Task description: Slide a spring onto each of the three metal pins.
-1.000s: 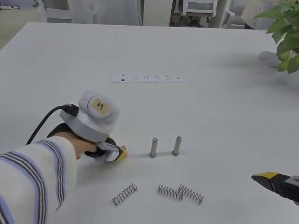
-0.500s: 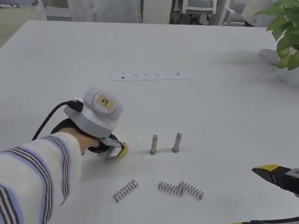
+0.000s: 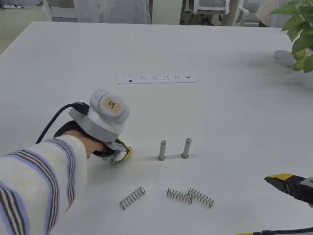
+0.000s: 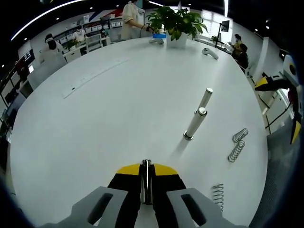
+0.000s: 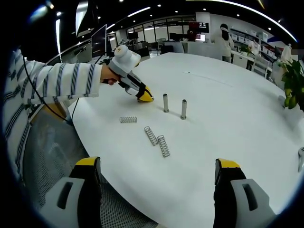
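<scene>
Two metal pins (image 3: 162, 150) (image 3: 186, 148) stand upright side by side on the white table. My left gripper (image 3: 123, 154) is low over the table just left of them, shut on a third metal pin (image 4: 146, 183) that shows between its yellow-tipped jaws. Three springs lie in front of the pins: one alone (image 3: 132, 197) and two touching end to end (image 3: 178, 195) (image 3: 201, 198). My right gripper (image 5: 156, 162) is open and holds nothing; one of its fingertips (image 3: 279, 179) shows at the lower right, well clear of the springs.
A white power strip (image 3: 157, 79) lies farther back on the table. A potted plant (image 3: 303, 34) stands at the far right edge. A black cable (image 3: 54, 125) trails from the left gripper. Chairs stand beyond the far table edge.
</scene>
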`<act>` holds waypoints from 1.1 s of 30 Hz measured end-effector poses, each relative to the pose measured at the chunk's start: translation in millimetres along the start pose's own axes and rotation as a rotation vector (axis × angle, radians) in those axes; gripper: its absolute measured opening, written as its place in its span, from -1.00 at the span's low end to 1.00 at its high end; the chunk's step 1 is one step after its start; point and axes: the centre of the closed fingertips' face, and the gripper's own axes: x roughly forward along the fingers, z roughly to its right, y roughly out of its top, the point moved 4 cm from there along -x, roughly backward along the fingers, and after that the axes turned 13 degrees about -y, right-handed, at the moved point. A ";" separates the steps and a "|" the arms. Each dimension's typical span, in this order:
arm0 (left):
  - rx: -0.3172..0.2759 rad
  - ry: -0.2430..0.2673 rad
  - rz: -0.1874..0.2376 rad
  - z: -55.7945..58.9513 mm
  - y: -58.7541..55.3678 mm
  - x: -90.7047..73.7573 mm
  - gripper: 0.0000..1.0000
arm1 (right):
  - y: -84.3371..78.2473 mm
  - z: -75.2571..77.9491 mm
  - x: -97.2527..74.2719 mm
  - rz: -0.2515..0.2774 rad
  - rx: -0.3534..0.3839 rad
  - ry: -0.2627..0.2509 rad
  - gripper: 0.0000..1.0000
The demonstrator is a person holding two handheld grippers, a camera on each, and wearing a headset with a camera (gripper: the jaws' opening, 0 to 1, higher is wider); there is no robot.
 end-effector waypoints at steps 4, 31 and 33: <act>-0.005 -0.001 0.002 0.5 -0.6 -0.6 -1.00 | -0.4 -0.1 0.0 0.001 0.001 0.000 0.97; -0.077 0.034 0.097 8.9 -6.9 -38.4 -1.00 | 2.8 -8.7 -1.0 0.022 -0.022 0.008 0.95; -0.073 0.030 0.103 11.2 -6.5 -42.5 -1.00 | 3.0 -8.9 -1.1 0.023 -0.020 0.007 0.95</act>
